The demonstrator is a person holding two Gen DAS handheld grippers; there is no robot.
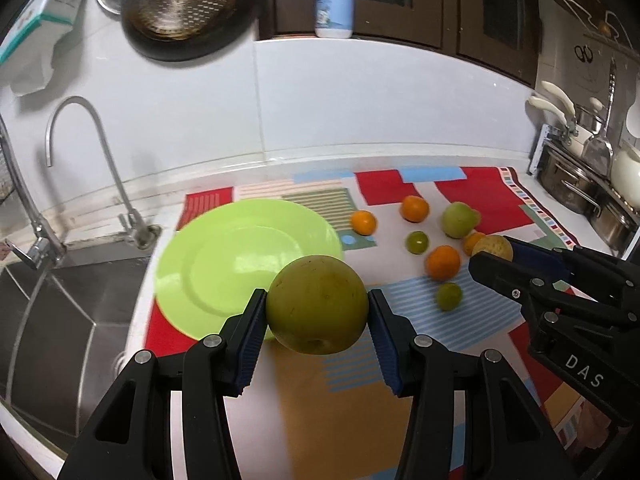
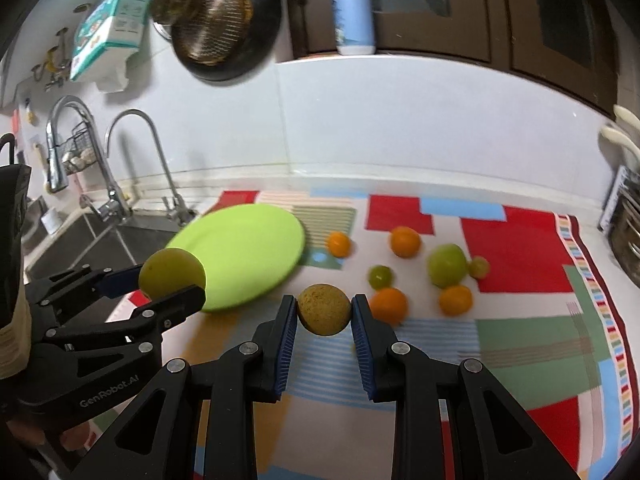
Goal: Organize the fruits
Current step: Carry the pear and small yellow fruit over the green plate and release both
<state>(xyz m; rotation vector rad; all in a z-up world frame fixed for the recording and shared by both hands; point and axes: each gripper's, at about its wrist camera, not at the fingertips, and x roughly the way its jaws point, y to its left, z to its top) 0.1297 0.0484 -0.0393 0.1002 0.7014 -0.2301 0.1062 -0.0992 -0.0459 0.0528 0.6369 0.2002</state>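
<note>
kitchen counter mat [image 2: 520, 248], green plate [image 1: 224, 256] beside loose fruit, left fingers [image 1: 256, 332] holding green fruit [image 1: 317, 303], right fingers [image 2: 286, 336] holding brown fruit [image 2: 324, 309]

Kitchen had a white tiled wall [image 1: 340, 92] at the far side, with dark wood cabinets [image 1: 440, 0] above it. A steel sink [image 1: 60, 320] with curved faucets [image 1: 92, 152] sat on the left, and pots [image 1: 580, 188] were stacked far right.

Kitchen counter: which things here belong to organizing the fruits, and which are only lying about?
Belong to the job:
- green fruit in the left gripper
- brown fruit in the right gripper
- green plate
- loose oranges and green fruits on the mat

Lying about:
- faucet
- sink
- bottle
- pots
</note>
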